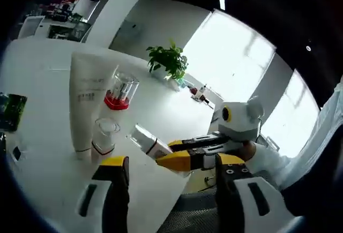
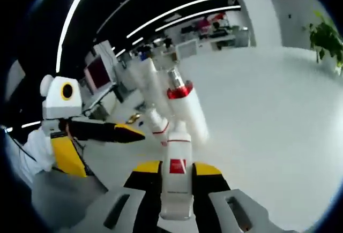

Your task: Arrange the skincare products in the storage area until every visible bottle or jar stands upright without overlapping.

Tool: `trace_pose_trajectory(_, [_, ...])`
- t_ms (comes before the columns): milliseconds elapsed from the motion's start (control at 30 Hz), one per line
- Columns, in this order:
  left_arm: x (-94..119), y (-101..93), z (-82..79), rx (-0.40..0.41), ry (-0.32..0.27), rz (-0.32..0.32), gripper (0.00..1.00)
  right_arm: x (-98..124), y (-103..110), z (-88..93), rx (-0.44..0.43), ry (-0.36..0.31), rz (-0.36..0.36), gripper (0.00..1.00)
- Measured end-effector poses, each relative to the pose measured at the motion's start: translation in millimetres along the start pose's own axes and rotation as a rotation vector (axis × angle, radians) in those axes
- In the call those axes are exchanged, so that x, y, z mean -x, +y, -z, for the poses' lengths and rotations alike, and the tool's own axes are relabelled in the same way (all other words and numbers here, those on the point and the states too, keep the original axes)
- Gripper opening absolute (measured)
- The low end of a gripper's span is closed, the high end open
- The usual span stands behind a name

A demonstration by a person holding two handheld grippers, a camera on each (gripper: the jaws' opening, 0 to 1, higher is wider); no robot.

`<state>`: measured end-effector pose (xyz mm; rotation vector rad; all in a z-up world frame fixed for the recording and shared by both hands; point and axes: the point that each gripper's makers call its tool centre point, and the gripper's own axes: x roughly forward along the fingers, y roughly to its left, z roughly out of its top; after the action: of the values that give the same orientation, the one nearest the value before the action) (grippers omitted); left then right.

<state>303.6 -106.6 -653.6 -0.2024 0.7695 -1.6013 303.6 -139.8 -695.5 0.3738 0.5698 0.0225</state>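
Note:
My right gripper is shut on a white bottle with a red label, held upright between its jaws. In the left gripper view that gripper reaches in from the right with the same bottle tilted over the table. My left gripper is open with nothing between its jaws, and its yellow tip comes in from the left. A tall white tube stands upright. Beside it stand a small clear bottle with a red band and a clear-capped bottle with a red ring. The red-ringed bottle and the small bottle look blurred.
The white table stretches far back. A dark green object lies at its left edge. A potted plant and small items stand at the far side. A person's white sleeve is at the right. Desks and screens stand behind.

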Motion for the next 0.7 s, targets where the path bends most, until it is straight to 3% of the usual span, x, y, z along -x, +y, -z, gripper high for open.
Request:
trace_pose_trajectory(133, [4, -2.5, -9.2, 0.13, -0.071, 0.017, 0.58, 8, 13, -10.1, 0.023, -0.023, -0.028, 0.13])
trace_pose_trajectory(233, [7, 4.1, -17.9, 0.156, -0.121, -0.001, 0.51, 17, 30, -19.0, 0.076, -0.048, -0.072, 0.13])
trace_pose_trajectory(333, [8, 4.6, -25.7, 0.238, -0.184, 0.016, 0.45, 22, 42, -25.6, 0.124, -0.053, -0.087, 0.13])
trace_pose_trajectory(467, [3, -2.3, -19.1, 0.27, -0.163, 0.048, 0.4, 23, 56, -32.0, 0.21, -0.053, -0.099, 0.13])
trace_pose_trajectory(567, [3, -9.8, -23.3, 0.332, -0.189, 0.092, 0.33, 21, 60, -31.5, 0.262, -0.048, -0.103, 0.13])
trace_pose_trajectory(700, [5, -6.3, -25.8, 0.375, -0.218, 0.1, 0.24, 17, 66, -32.3, 0.302, -0.051, -0.119, 0.13])
